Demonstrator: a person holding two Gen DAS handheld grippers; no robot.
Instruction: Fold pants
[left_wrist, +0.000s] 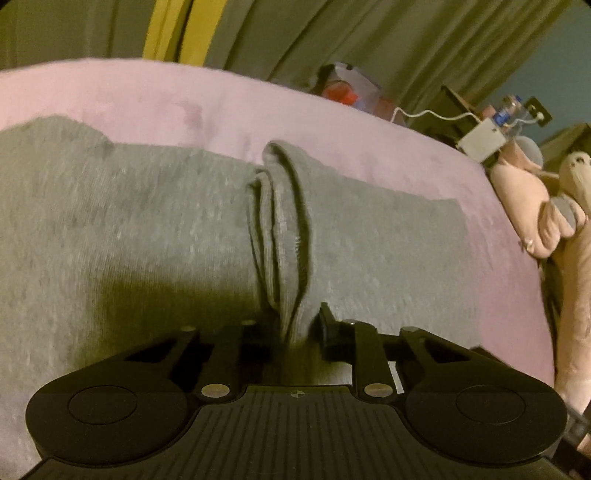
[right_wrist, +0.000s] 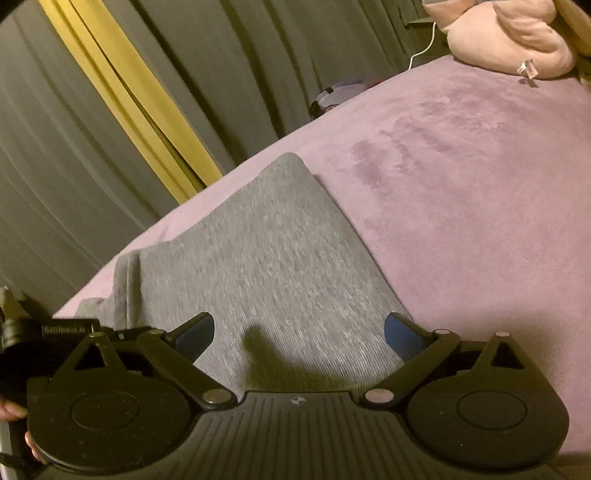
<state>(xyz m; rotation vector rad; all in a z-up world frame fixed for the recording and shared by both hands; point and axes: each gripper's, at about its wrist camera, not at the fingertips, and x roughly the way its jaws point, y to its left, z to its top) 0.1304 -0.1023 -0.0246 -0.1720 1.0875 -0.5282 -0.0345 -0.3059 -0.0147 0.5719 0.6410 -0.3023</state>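
Note:
Grey pants (left_wrist: 129, 229) lie flat across a lilac bed cover (left_wrist: 184, 99). In the left wrist view a thick bunched fold of the grey fabric (left_wrist: 284, 236) rises off the garment and runs down between the fingers of my left gripper (left_wrist: 295, 328), which is shut on it. In the right wrist view a folded grey part of the pants (right_wrist: 266, 258) lies on the lilac cover (right_wrist: 461, 192). My right gripper (right_wrist: 299, 332) hovers over its near edge, jaws wide open, blue-padded fingers (right_wrist: 400, 332) apart with only flat cloth below them.
Grey curtains with a yellow strip (right_wrist: 122, 88) hang behind the bed. A pink plush toy (right_wrist: 517, 37) lies at the bed's far corner. A white cable (left_wrist: 436, 114), a small grey box (left_wrist: 480, 142) and clutter sit beyond the bed edge. A person's hand (right_wrist: 11, 410) shows at lower left.

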